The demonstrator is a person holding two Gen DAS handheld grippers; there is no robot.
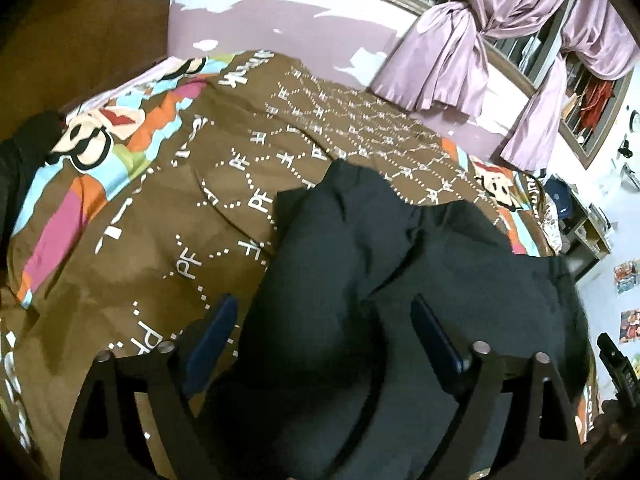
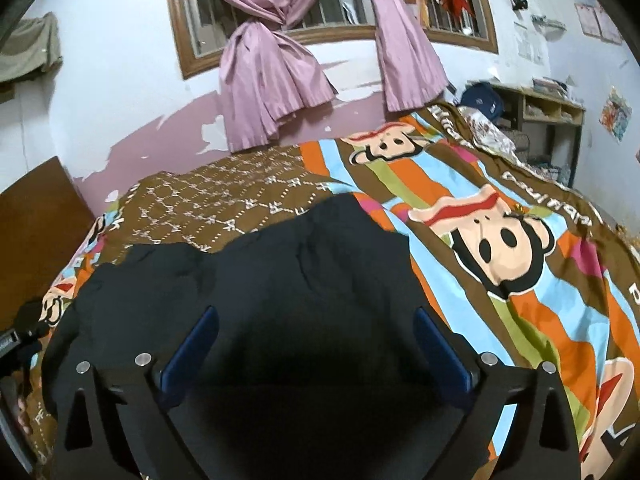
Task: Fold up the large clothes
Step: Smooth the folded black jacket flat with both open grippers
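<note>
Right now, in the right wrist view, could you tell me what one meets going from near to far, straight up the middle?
Open right gripper → dark garment → brown patterned bedspread → peeling pink wall → knotted pink curtain → barred window.

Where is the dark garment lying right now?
The dark navy cloth garment lies on the brown patterned bedspread, near the bed's front edge, directly ahead of both open grippers; in the right wrist view the striped cartoon-monkey section borders it on the right.
</note>
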